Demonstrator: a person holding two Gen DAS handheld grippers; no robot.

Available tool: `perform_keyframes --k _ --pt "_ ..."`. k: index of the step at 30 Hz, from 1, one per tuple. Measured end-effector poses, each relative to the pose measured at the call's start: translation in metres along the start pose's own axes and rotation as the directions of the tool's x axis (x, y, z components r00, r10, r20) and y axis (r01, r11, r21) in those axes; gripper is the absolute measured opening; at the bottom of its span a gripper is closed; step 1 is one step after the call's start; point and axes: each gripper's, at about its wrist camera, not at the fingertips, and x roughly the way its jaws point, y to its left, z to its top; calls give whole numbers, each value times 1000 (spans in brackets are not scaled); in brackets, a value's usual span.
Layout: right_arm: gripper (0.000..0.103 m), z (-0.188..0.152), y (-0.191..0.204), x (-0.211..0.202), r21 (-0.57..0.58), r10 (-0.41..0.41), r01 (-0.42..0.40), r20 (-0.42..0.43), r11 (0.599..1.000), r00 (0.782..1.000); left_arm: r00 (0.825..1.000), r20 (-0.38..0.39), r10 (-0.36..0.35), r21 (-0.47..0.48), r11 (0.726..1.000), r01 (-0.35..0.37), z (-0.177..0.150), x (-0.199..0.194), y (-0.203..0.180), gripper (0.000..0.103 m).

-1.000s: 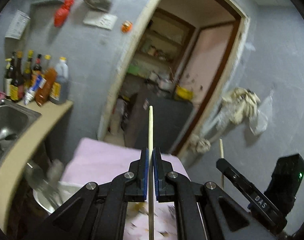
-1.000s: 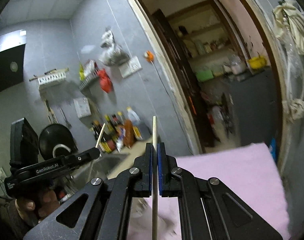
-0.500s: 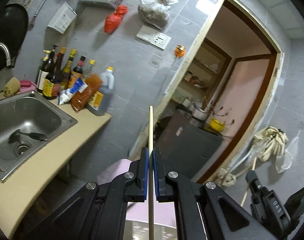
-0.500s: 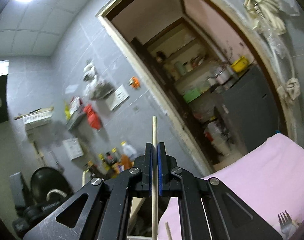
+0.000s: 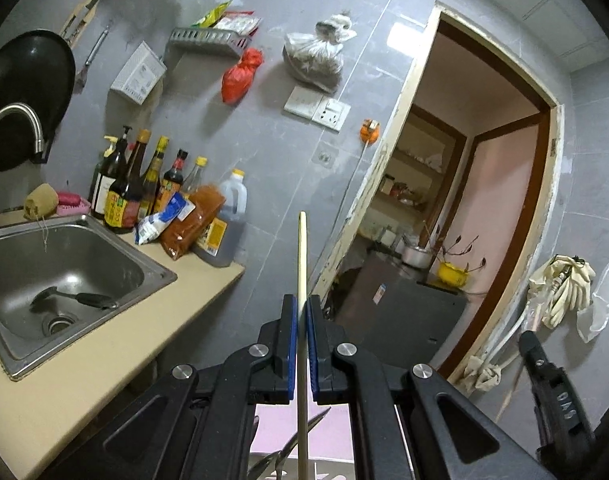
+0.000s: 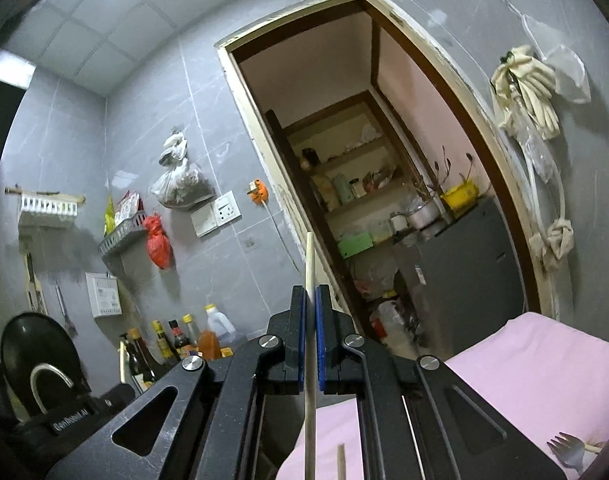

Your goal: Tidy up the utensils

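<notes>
Both grippers have swung away from the pink cloth (image 6: pixel 544 364) toward the sink (image 5: pixel 64 264) and counter (image 5: pixel 104 368). Each set of jaws stays clamped on one chopstick, the left gripper (image 5: pixel 300 344) holding its chopstick (image 5: pixel 302 256) upright between the pads, the right gripper (image 6: pixel 310 344) likewise gripping its own chopstick (image 6: pixel 309 264); likely carrying both away for storage.

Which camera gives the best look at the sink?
The left wrist view: the steel sink shows whole there, basin and drain, with a dark utensil lying inside. The right wrist view shows none of its basin; only the curved faucet appears at the lower left.
</notes>
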Motion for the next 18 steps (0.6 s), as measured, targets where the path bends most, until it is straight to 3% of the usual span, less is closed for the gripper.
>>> perform_keyframes --k 7,18 --pt "4 -8 2 -12 -11 29 -29 38 1000 999 997 39 -65 27 998 64 -9 -7 2 5" --pt "4 -22 -4 -14 -6 29 -28 37 1000 999 990 128 -62 57 997 55 -21 -10 5 5"
